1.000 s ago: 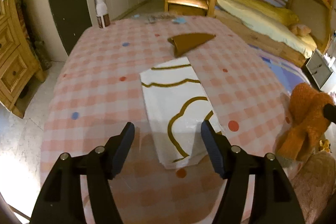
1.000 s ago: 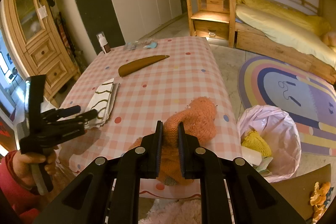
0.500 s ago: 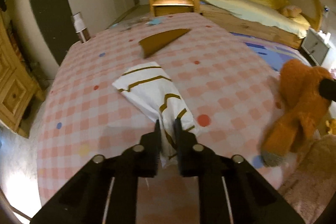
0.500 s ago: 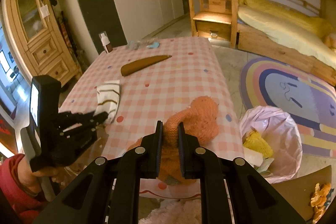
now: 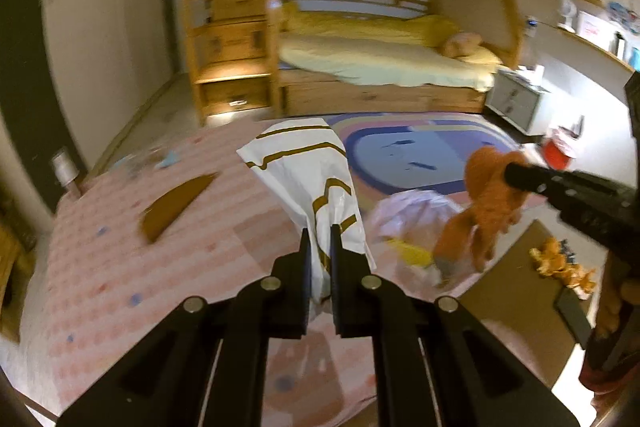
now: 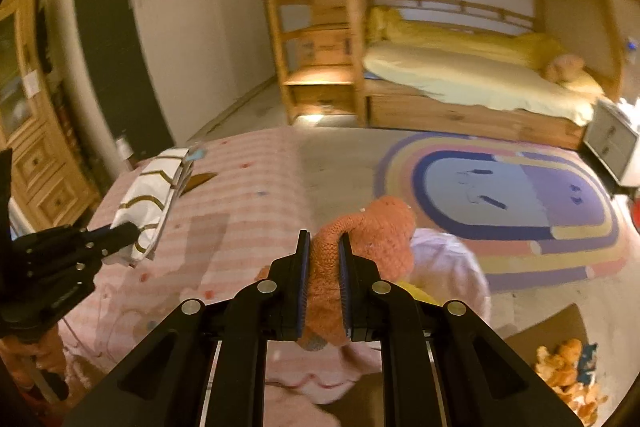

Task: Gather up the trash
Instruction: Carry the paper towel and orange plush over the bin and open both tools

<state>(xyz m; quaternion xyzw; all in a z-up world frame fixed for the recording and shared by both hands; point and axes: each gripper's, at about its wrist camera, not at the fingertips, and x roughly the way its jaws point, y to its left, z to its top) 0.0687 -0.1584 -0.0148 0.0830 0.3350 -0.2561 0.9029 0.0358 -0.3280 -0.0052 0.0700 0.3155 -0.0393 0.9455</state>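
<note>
My left gripper (image 5: pixel 320 247) is shut on a white plastic bag with gold lines (image 5: pixel 308 175) and holds it lifted above the pink checked table (image 5: pixel 160 267); the bag also shows in the right wrist view (image 6: pixel 152 203). My right gripper (image 6: pixel 323 259) is shut on an orange knitted sock (image 6: pixel 360 239), which also shows in the left wrist view (image 5: pixel 484 199), held above the pink trash bag (image 6: pixel 448 263). The trash bag (image 5: pixel 408 215) stands on the floor by the table's right edge.
A brown paper piece (image 5: pixel 172 203) and a small bottle (image 5: pixel 64 167) lie on the table. Orange peels (image 6: pixel 564 367) lie on cardboard on the floor. A rainbow rug (image 6: pixel 512 199) and a bunk bed (image 6: pixel 460 75) are beyond.
My left gripper closed on the white bag, lifted it off the table and swung right. My right gripper carried the sock right, over the trash bag.
</note>
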